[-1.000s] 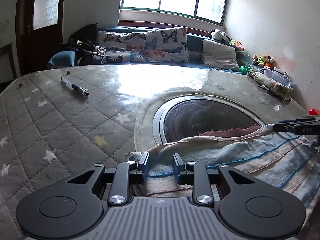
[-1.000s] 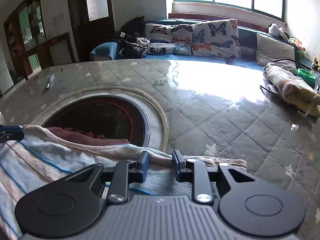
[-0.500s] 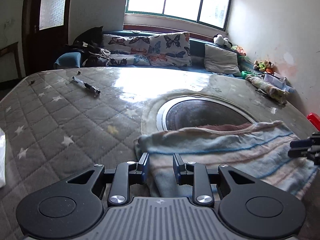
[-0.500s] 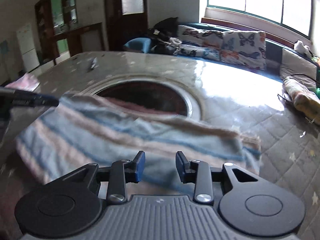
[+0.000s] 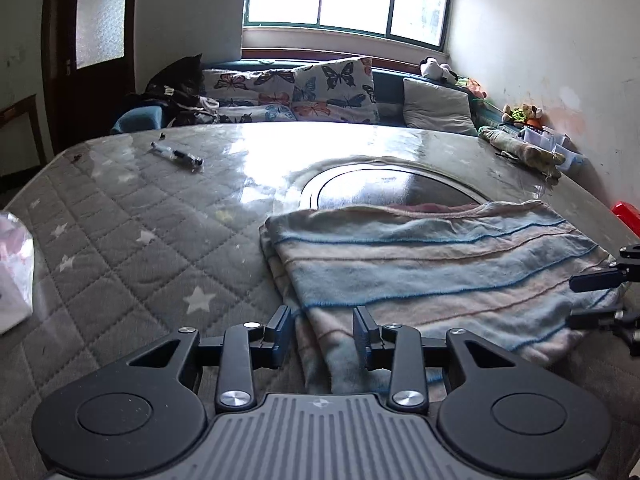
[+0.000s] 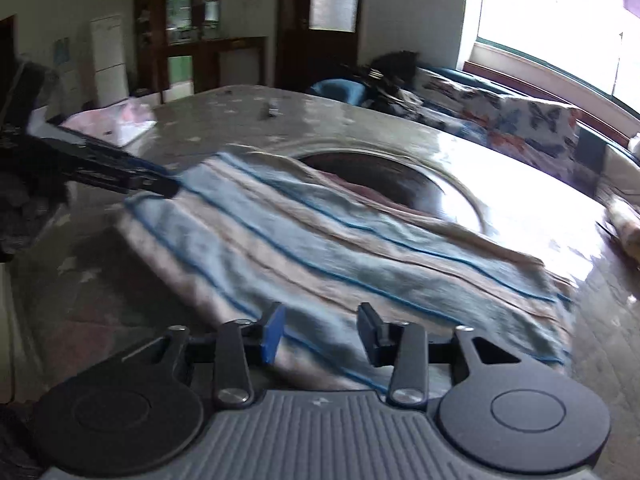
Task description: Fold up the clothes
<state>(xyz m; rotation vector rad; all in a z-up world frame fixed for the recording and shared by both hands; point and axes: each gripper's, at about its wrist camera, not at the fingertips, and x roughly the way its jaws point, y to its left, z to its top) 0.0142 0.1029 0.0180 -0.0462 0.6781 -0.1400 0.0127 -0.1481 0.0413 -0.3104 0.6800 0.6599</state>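
Note:
A blue and pink striped garment (image 5: 432, 272) lies folded flat on the quilted table, partly over the round dark inset. It also shows in the right wrist view (image 6: 332, 256), blurred. My left gripper (image 5: 322, 330) is open, fingers either side of the garment's near left corner, gripping nothing. My right gripper (image 6: 320, 330) is open over the garment's near edge. The right gripper's fingers (image 5: 596, 280) show at the right edge of the left wrist view. The left gripper's fingers (image 6: 120, 174) show at the garment's left corner in the right wrist view.
The grey star-quilted table (image 5: 132, 232) has a round dark inset (image 5: 384, 192). A pen (image 5: 178, 156) lies far left. A white bag (image 5: 14, 268) sits at the left edge. A rolled cloth (image 5: 520, 150) and a red object (image 5: 626, 216) are on the right.
Both grippers have pulled back toward the near edge and opened wider. The garment, earlier lifted at its far edge, now lies flat and folded. The right gripper has swung to face left.

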